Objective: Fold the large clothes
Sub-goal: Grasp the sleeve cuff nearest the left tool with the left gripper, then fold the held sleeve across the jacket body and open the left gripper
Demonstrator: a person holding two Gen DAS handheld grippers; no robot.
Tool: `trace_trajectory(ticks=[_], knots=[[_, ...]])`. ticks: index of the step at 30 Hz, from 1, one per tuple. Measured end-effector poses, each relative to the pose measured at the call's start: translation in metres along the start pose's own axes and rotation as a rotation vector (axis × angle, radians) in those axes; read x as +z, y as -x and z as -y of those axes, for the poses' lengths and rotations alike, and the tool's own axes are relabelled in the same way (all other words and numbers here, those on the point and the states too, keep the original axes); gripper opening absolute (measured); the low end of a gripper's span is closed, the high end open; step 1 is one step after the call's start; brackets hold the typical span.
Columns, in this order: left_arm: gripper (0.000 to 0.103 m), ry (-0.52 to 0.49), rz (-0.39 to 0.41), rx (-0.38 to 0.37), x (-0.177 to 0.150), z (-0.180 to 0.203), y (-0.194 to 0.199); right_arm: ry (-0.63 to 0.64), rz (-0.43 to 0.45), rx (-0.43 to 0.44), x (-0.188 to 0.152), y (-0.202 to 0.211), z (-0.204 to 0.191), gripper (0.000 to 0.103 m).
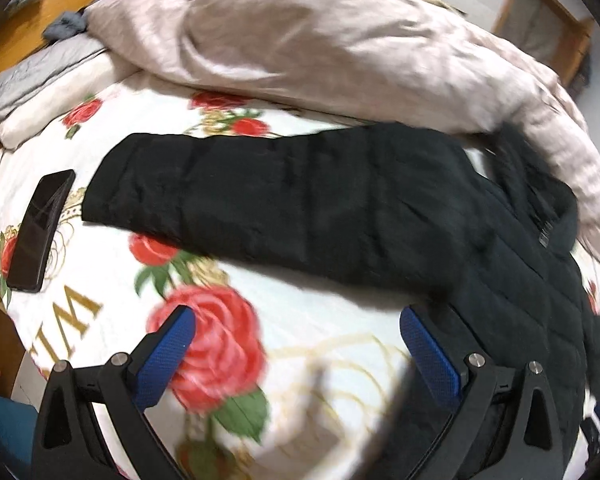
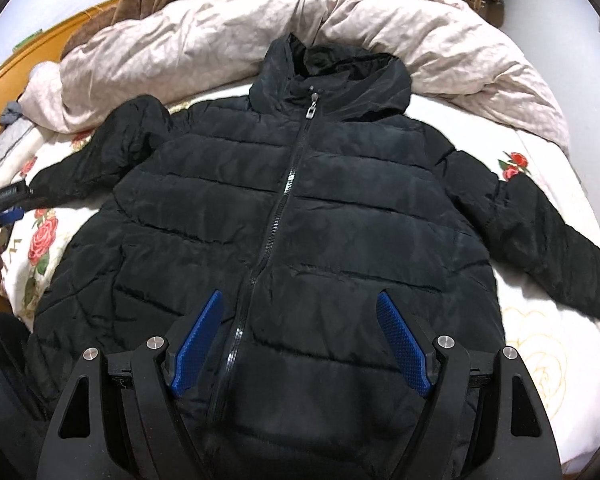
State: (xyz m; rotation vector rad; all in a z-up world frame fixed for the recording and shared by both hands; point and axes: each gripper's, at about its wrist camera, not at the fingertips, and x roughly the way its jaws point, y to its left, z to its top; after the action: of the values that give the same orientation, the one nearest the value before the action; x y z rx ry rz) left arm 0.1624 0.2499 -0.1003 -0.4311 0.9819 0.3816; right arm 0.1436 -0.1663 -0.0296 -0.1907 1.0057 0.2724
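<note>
Black puffer jacket (image 2: 300, 216) lies flat, zipped, sleeves out on the bed (image 2: 540, 344); folding not yet begun. Left gripper (image 1: 296, 344) and right gripper (image 2: 300, 336) both spread, holding nothing. Next, likely: pinch the sleeve (image 1: 236, 196) at centre of the left view and fold it inward.

You see a plain black quilted puffer jacket (image 2: 300, 220) with a black zipper and a grey metal pull. The white bedsheet (image 1: 300, 320) carries red roses, green leaves and gold lettering. The crumpled duvet (image 2: 220, 32) is pale pink. Your grippers' fingers (image 2: 198, 344) have blue textured pads on black frames.
</note>
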Motion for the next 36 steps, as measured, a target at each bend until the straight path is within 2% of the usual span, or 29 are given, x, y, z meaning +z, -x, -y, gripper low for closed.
trace_trajectory(ticks=[7,11,16,18,20,21,22,23,25,31,36], knots=[[0.100,0.136,0.002,0.044,0.020,-0.050,-0.044,-0.008,-0.041,-0.024,0.011,-0.027,0.004,0.079],[0.100,0.238,0.014,0.040,0.030,-0.078,-0.062,-0.013,-0.053,-0.032,0.015,-0.038,0.007,0.079],[0.097,0.264,0.039,0.062,0.043,-0.092,-0.082,-0.050,-0.081,-0.030,0.019,-0.053,0.014,0.079],[0.087,0.248,0.054,0.084,0.047,-0.092,-0.086,-0.058,-0.084,-0.031,0.019,-0.054,0.016,0.079],[0.063,0.227,0.064,0.086,0.051,-0.089,-0.085,-0.056,-0.085,-0.035,0.018,-0.055,0.017,0.079],[0.055,0.222,0.062,0.082,0.054,-0.087,-0.084,-0.056,-0.084,-0.035,0.018,-0.055,0.017,0.079],[0.035,0.223,0.061,0.064,0.056,-0.085,-0.081,-0.057,-0.082,-0.035,0.018,-0.054,0.018,0.079],[0.026,0.221,0.061,0.061,0.057,-0.082,-0.076,-0.057,-0.081,-0.037,0.017,-0.052,0.019,0.079],[0.020,0.207,0.075,0.048,0.062,-0.073,-0.062,-0.058,-0.074,-0.043,0.016,-0.049,0.020,0.078],[0.015,0.126,0.163,-0.068,0.076,-0.034,0.007,-0.072,-0.050,-0.061,0.009,-0.031,0.030,0.078],[0.015,-0.007,0.248,-0.193,0.086,0.025,0.078,-0.105,-0.017,-0.066,0.002,-0.011,0.042,0.078]])
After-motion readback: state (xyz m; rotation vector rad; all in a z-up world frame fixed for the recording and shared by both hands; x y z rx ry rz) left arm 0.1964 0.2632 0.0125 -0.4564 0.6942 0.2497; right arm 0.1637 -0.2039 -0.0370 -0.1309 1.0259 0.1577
